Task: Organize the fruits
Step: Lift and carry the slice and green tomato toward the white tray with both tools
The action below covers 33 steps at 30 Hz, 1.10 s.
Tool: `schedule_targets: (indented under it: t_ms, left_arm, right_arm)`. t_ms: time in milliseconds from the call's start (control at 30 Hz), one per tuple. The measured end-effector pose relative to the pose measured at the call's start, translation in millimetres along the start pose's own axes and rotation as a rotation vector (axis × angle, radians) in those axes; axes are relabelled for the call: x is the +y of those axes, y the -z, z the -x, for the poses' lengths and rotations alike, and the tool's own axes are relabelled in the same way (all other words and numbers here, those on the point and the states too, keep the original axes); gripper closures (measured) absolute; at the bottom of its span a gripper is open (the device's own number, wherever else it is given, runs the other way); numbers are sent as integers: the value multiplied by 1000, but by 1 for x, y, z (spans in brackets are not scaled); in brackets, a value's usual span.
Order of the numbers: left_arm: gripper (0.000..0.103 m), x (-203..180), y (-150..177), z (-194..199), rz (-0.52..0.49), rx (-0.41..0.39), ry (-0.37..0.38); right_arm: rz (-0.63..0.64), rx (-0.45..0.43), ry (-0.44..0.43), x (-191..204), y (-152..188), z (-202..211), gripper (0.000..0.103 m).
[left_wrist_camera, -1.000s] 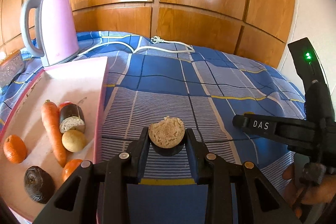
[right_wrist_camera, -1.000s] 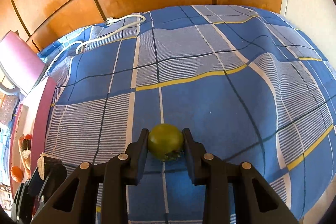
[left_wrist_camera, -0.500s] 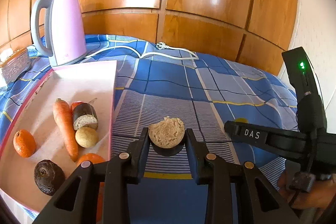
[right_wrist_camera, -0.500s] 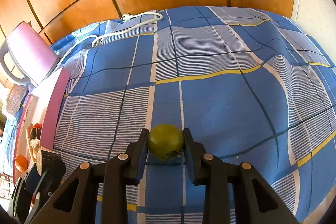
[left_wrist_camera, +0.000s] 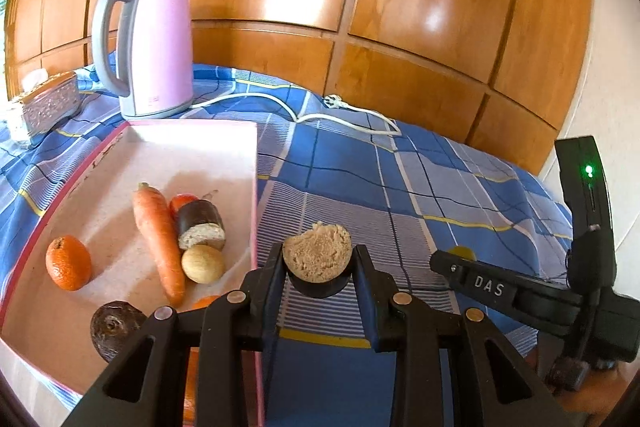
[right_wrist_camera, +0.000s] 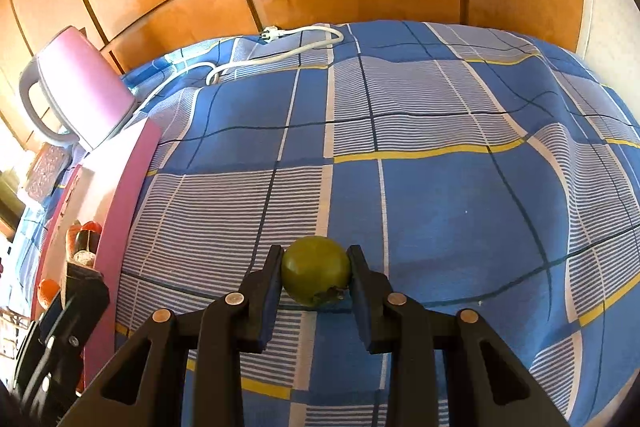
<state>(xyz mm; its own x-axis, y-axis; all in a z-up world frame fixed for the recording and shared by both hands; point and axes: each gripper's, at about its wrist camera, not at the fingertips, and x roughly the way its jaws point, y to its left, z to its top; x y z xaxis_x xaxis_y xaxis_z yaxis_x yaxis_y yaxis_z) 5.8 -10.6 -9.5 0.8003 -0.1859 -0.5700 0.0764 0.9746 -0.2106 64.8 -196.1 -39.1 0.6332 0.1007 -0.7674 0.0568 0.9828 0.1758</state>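
"DAS" lettering on right gripper [right_wrist_camera: 316, 273] clasping green fruit [right_wrist_camera: 316, 275], left gripper [left_wrist_camera: 318, 263] gripping halved eggplant [left_wrist_camera: 318, 263], blue checked cloth [right_wrist_camera: 440, 227], pink tray [left_wrist_camera: 192, 147], wood-panelled wall [left_wrist_camera: 360, 7]

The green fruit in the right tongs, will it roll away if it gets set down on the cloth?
Probably, at least a little. The green fruit looks nearly round and smooth, so it could roll, and the checked cloth lies in uneven folds. Its glossy skin may also slip between the tongs' flat pads. The stem end underneath might steady it somewhat.
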Motion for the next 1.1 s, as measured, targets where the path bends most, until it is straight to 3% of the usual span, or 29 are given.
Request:
schedule_targets:
  t_ms: [300, 633, 867, 1100]
  left_arm:
    - [70, 29, -7, 9, 95, -15, -34]
    - [70, 48, -15, 18, 128, -59, -98]
    - [70, 89, -25, 23, 261, -90, -180]
    - [70, 128, -22, 12, 420, -40, -230]
  right_arm:
    - [94, -54, -108, 23, 3, 12, 71]
    - [140, -46, -112, 32, 5, 10, 71]
    - [167, -52, -117, 38, 6, 10, 71]
    - [211, -57, -120, 47, 7, 10, 71]
